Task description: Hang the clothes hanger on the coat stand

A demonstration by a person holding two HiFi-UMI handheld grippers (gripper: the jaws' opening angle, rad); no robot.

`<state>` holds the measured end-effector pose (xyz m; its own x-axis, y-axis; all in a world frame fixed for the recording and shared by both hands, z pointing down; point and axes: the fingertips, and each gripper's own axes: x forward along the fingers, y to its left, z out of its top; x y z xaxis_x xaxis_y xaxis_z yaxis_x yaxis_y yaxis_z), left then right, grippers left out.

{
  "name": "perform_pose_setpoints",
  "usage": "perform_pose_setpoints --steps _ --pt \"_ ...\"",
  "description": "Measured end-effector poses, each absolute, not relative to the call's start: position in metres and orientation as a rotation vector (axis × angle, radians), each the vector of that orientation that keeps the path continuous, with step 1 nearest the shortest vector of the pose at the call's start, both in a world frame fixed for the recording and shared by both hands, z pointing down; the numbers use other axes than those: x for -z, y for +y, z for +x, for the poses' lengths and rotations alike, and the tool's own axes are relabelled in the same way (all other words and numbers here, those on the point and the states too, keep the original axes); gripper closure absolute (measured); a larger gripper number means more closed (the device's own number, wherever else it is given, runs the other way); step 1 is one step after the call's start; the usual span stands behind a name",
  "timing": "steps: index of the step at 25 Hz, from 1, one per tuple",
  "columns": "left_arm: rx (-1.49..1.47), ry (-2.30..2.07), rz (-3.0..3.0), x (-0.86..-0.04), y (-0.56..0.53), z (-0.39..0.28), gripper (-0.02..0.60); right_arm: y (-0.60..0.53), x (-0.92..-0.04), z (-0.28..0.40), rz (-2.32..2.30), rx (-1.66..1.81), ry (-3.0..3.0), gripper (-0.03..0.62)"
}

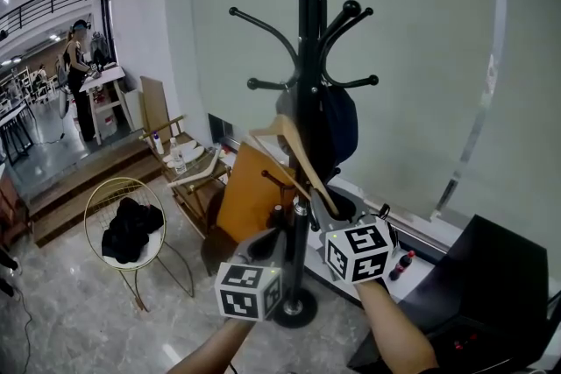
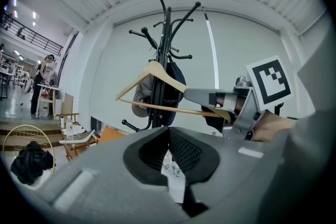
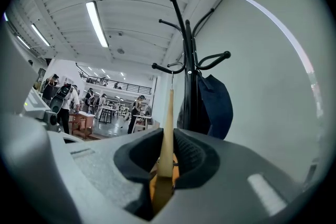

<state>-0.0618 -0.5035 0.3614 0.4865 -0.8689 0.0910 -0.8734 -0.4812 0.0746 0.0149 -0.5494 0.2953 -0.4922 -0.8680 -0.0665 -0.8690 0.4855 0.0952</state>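
Note:
A black coat stand (image 1: 308, 101) with curved arms rises in the middle of the head view, and a dark blue bag (image 1: 340, 123) hangs on it. My right gripper (image 1: 326, 208) is shut on one end of a wooden hanger (image 1: 294, 155), holding it tilted against the pole. In the right gripper view the hanger (image 3: 167, 134) stands edge-on between the pads, its hook near an arm of the stand (image 3: 186, 60). I cannot tell whether the hook rests on that arm. My left gripper (image 2: 169, 157) is lower, to the left, slightly open and holding nothing. The left gripper view shows the hanger (image 2: 157, 73) and right gripper (image 2: 215, 105).
A round wire chair (image 1: 96, 197) holding a black garment stands on the floor at left. Wooden furniture (image 1: 188, 166) and an orange board (image 1: 250, 193) sit behind the stand's base. A black box (image 1: 491, 293) is at lower right. A person (image 1: 77, 74) stands far left.

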Motion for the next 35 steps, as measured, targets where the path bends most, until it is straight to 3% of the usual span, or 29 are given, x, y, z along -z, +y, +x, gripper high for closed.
perform_pose_setpoints --steps 35 --pt "-0.052 -1.528 2.632 -0.354 -0.437 -0.064 0.577 -0.461 -0.257 0.010 -1.559 -0.337 2.567 0.482"
